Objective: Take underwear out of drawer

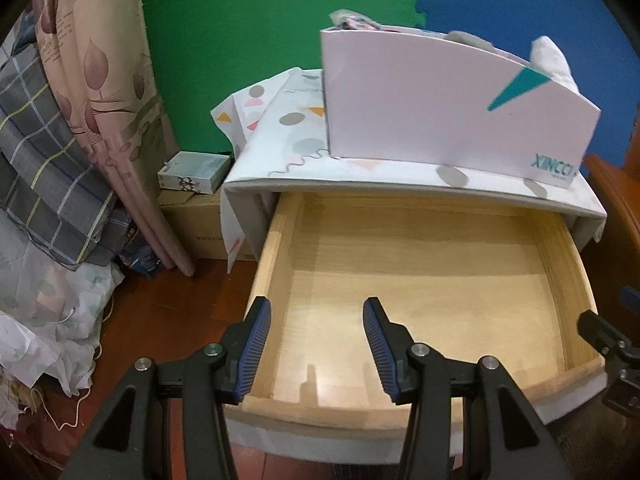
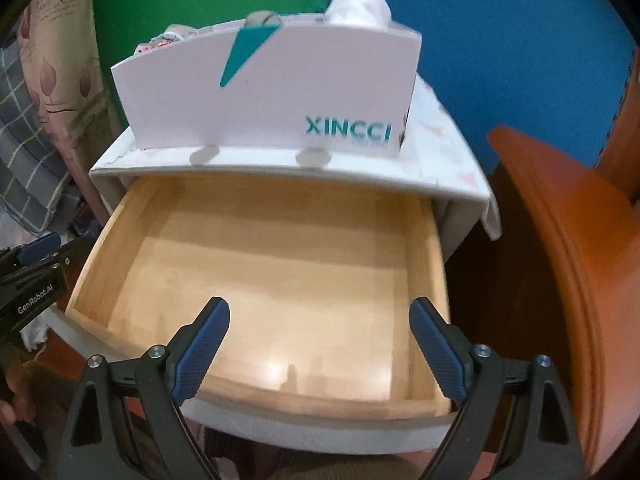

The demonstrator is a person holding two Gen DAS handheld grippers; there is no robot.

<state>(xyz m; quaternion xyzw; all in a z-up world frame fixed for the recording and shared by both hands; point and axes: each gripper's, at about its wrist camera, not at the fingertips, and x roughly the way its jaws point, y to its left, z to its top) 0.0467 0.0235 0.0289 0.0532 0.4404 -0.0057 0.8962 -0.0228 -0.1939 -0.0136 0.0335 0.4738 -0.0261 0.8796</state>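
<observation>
The light wooden drawer [image 1: 280, 248] stands pulled open and nothing lies on its bare bottom; it also shows in the right wrist view [image 2: 424, 256]. On the cabinet top stands a white XINCCI box [image 1: 440, 112] [image 2: 280, 96] with folded cloth pieces [image 1: 554, 58] [image 2: 362, 4] sticking out of its top. My left gripper [image 1: 316, 312] is open and empty above the drawer's front left. My right gripper [image 2: 320, 312] is open and empty above the drawer's front; it shows at the right edge of the left wrist view [image 1: 604, 340].
A patterned cloth covers the cabinet top [image 1: 280, 140]. Curtains and a pile of fabric [image 1: 60, 140] stand at the left, with small boxes [image 1: 196, 172] beside the cabinet. An orange-brown wooden furniture edge [image 2: 568, 260] stands at the right. Green and blue foam mats line the wall.
</observation>
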